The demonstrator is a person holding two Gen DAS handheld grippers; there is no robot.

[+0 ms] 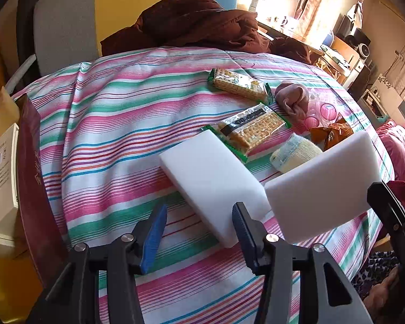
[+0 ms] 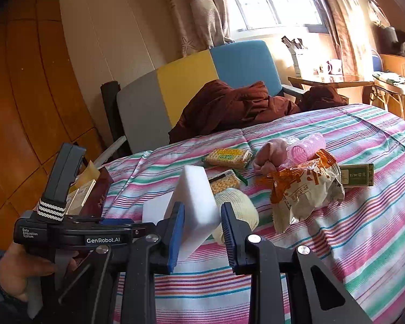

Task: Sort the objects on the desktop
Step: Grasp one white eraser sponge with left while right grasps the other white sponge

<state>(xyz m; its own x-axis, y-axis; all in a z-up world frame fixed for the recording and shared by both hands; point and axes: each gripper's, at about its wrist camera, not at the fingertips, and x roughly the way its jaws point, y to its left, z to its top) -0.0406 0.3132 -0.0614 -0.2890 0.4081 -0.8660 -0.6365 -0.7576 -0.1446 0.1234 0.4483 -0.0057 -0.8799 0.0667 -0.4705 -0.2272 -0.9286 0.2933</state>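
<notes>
On the striped bedspread [image 1: 108,140], a white sponge [image 1: 213,183] is lying flat — the left claw [image 1: 199,232] is being held wide beside it, empty. Right of that sponge, a second sponge [image 2: 197,210] is being gripped on edge by the right claw [image 2: 202,232].

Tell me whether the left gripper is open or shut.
Open: the left gripper has its jaws spread apart, nothing clamped; a white sponge lies ahead.

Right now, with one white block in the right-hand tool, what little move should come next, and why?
Probably lower the right gripper and set its white block beside the other white block, which lies flat on the striped bedspread near the open left gripper: like with like.
</notes>
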